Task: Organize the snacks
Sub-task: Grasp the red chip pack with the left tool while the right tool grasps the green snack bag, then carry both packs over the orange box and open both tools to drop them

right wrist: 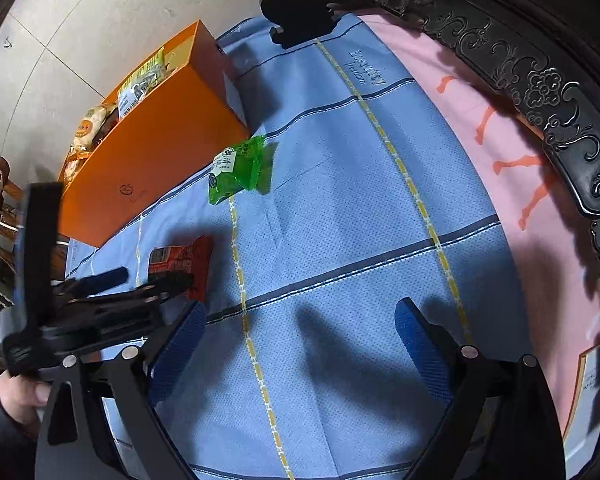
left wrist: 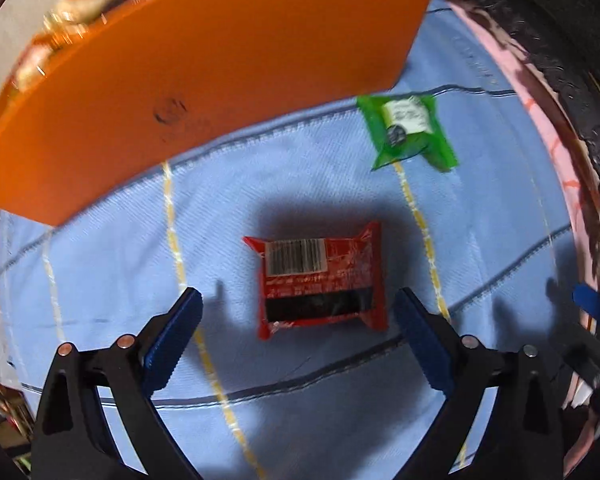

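Blue woven cloth (right wrist: 340,200), crossed by dark and dashed yellow stripes, covers the table and serves as the sorting surface; a pink printed sheet (right wrist: 500,152) edges it at three o'clock, under a dark carved wooden rim (right wrist: 540,80). Orange box (left wrist: 220,72), a smooth rigid-walled carton, stands open-topped at ten o'clock in the left wrist view, apparently the collecting bin, since crinkly wrapped snacks (right wrist: 88,128) already lie inside it. Left hand-held gripper (left wrist: 298,316), pointing almost straight down, holds its ribbed blue pads spread to either side of the red snack packet (left wrist: 320,280) without pressing on it, a stance that suggests an imminent pick. That packet, a flat glossy foil pillow with crimped ends, lies barcode-up at screen centre, well clear of the box. Right hand-held gripper (right wrist: 300,320), likewise spread and empty, hangs over bare cloth, seemingly waiting. Green snack packet (left wrist: 406,132), a smaller translucent crimped sachet bearing a white label, rests at one o'clock, just beside the box's near corner.
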`<action>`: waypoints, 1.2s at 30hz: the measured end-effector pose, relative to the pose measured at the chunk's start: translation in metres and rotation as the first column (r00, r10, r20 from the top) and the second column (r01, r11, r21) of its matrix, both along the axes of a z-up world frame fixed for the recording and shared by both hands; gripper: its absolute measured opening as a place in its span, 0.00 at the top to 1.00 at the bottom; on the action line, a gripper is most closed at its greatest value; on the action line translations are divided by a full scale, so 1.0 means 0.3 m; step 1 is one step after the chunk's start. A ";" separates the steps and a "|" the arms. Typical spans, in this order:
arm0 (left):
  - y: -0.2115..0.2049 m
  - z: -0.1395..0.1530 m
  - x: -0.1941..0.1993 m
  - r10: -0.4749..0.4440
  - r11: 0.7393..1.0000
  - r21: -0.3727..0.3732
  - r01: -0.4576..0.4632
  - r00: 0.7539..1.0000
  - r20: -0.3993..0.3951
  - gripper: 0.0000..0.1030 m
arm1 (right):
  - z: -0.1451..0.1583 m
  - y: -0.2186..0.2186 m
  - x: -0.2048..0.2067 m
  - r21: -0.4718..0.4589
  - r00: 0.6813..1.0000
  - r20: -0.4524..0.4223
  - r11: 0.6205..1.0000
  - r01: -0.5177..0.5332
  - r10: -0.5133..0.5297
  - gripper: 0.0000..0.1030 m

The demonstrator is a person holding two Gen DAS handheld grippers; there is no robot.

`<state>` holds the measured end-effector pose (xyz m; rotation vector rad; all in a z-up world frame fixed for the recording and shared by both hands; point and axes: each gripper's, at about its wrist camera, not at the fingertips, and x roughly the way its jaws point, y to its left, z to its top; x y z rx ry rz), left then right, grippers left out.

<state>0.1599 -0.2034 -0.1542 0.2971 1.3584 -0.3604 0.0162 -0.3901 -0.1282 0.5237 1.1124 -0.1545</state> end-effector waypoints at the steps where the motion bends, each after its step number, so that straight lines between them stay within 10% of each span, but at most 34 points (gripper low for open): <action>1: -0.002 -0.016 0.005 0.006 1.000 0.003 -0.006 1.000 -0.011 0.28 | -0.006 0.000 0.006 0.001 1.000 -0.005 1.000 -0.003 0.003 0.07; 7: 0.001 -0.026 0.003 -0.042 0.998 -0.038 0.041 0.999 -0.008 0.53 | -0.034 0.024 0.069 0.000 0.999 -0.024 0.999 -0.036 0.036 0.07; 23: 0.445 0.059 -0.017 0.161 0.983 -0.089 -0.162 0.987 -0.018 0.54 | -0.061 0.208 0.484 -0.303 0.962 -0.055 0.913 -0.273 0.269 0.08; 25: 0.454 0.058 -0.021 0.165 0.982 -0.086 -0.166 0.986 -0.016 0.54 | -0.075 0.212 0.519 -0.333 0.962 -0.062 0.903 -0.271 0.266 0.16; 27: 0.451 0.058 -0.022 0.161 0.983 -0.082 -0.162 0.987 -0.016 0.54 | -0.099 0.209 0.545 -0.330 0.961 -0.107 0.902 -0.277 0.256 0.49; 36: 0.391 0.088 -0.033 0.139 0.988 -0.077 -0.137 0.990 0.031 0.54 | -0.013 0.215 0.425 -0.286 0.952 -0.054 0.909 -0.302 0.300 0.59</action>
